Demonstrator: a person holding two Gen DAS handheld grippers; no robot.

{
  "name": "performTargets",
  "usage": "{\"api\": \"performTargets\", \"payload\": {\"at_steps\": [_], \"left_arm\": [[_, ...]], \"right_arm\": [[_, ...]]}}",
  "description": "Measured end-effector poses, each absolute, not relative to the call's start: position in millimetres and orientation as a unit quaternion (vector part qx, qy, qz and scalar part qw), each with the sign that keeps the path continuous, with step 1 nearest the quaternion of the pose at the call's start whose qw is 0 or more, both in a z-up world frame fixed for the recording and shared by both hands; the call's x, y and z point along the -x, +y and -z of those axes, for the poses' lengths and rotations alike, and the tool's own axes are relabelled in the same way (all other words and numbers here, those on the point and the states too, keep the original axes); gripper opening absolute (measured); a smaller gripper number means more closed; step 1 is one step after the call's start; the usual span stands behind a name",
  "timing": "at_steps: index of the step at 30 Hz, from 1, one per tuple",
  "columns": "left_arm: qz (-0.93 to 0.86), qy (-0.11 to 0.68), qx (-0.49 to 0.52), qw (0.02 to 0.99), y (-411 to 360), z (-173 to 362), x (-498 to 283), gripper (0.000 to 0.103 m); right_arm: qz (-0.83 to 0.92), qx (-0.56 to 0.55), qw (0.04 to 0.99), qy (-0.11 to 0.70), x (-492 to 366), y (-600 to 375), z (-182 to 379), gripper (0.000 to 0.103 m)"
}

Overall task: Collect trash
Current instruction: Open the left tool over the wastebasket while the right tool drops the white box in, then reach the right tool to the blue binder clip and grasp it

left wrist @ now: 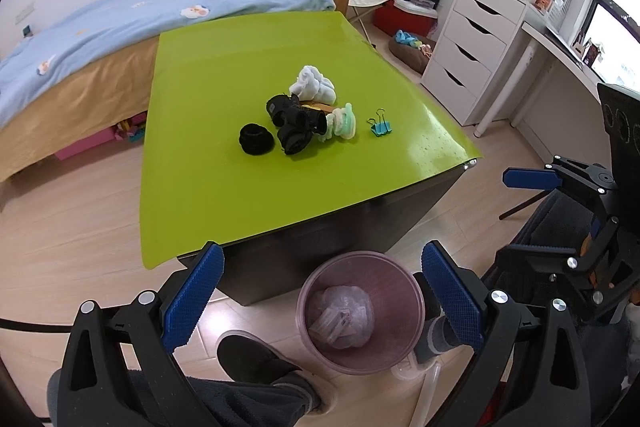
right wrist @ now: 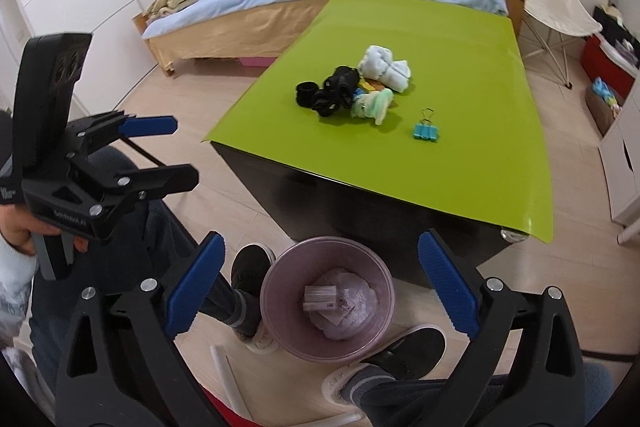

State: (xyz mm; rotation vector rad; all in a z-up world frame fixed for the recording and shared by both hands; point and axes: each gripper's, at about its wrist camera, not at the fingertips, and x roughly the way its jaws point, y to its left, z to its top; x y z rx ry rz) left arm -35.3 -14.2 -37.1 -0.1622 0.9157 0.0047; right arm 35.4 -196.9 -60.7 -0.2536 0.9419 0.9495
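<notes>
A translucent pink bin stands on the floor against the table's dark front. It holds a crumpled plastic bag and a small pale carton. My left gripper hangs open and empty above the bin. My right gripper is also wide open over the bin, with nothing between its pads. On the green tabletop lie rolled black socks, a white bundle, a mint bundle and blue binder clips. Yellow scraps peek out beneath the pile.
The person's dark shoes and trouser legs flank the bin. A bed stands behind the table and white drawers to the right. The left gripper, held in a hand, shows at left in the right wrist view.
</notes>
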Motion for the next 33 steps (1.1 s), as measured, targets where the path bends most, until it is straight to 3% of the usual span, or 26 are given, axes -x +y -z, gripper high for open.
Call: {"api": "performTargets", "payload": {"at_steps": [16,33], "left_arm": [[-0.016,0.435,0.084,0.896,-4.4,39.9,20.8,0.095],[-0.064,0.429,0.09,0.897,29.9,54.4,-4.9,0.095]], "right_arm": [[-0.386,0.089,0.799,0.453,-66.3,-195.5,59.8,0.096],[-0.31,0.143,0.798,0.497,-170.3,-138.5,94.4,0.097]]}}
